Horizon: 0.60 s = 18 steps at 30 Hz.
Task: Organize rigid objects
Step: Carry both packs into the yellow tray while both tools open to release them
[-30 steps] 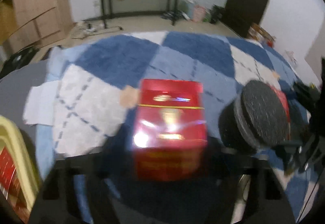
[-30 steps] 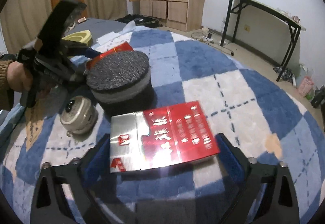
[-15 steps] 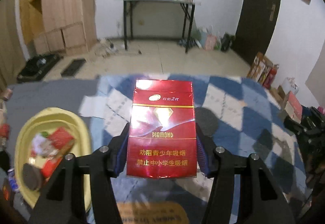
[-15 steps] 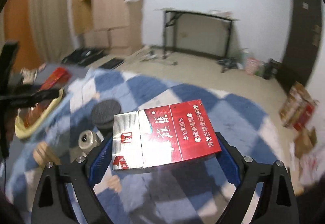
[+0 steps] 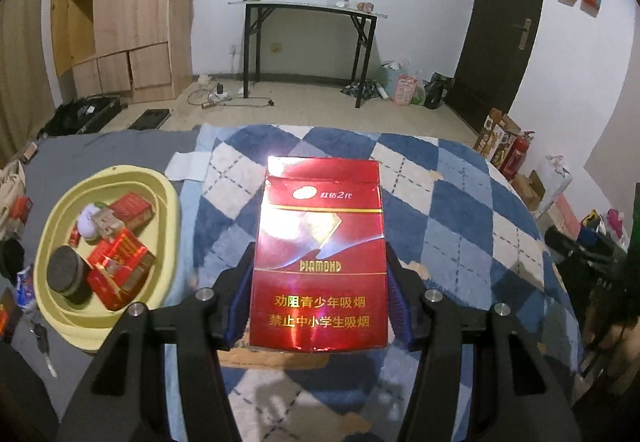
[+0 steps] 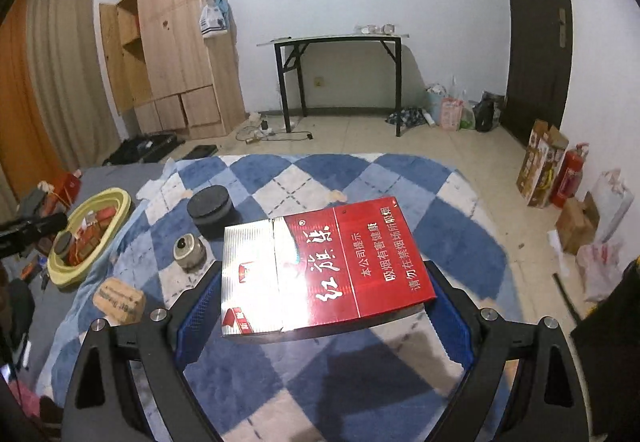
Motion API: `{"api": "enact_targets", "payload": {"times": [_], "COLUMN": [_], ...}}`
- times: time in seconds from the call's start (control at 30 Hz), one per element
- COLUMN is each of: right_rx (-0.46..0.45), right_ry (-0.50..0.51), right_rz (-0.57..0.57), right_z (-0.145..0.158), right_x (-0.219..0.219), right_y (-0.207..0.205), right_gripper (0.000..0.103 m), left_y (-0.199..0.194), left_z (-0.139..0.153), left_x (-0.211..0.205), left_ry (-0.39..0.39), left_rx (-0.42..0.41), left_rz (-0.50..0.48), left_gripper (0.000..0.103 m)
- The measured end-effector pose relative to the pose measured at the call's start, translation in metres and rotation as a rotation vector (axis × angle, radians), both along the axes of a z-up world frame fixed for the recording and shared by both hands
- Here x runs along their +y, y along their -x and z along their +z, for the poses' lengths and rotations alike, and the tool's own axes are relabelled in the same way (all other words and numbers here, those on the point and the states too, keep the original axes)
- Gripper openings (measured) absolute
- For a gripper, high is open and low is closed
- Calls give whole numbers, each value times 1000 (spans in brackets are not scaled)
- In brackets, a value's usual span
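Silver tin & black puck only in right-wrist view.

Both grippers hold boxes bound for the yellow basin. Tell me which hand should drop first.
Left, probably. The left gripper with its red box has the yellow basin just beside it; from the right gripper, the basin lies farther off.

Background stuff: black-legged table against the white wall, wooden wardrobe left of it, dark door off right.
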State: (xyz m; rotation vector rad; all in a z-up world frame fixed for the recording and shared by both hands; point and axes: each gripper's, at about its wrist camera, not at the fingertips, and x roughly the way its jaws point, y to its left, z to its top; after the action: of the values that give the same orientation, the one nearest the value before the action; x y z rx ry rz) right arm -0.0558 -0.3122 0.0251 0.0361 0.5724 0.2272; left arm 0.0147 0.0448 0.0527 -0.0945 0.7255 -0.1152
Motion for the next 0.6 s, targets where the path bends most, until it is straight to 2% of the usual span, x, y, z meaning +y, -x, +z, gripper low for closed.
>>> {"api": "enact_targets", "payload": {"times": [0.07, 0.17, 0.27, 0.43, 0.6], "right_rx": [-4, -26, 8, 13, -11], "right_ry": [-16, 11, 14, 59, 93], "right_rz": [7, 21, 26, 52, 198], "right_z": [0, -3, -13, -13, -4], "right_x": [3, 2, 3, 16, 58], "right_y": [-1, 1, -6, -15, -16], "right_gripper": [93, 93, 93, 93, 93], "left_y": [-1, -4, -4, -13, -27], "left_z": [-1, 0, 4, 6, 18], "left_x": [-1, -1, 6, 21, 59], "left_ry": [-1, -16, 7, -11, -60], "left_rx": [-14, -18, -27, -10, -33], "left_rz": [-1, -13, -11, 22, 95], "left_gripper": [58, 58, 58, 58, 58]}}
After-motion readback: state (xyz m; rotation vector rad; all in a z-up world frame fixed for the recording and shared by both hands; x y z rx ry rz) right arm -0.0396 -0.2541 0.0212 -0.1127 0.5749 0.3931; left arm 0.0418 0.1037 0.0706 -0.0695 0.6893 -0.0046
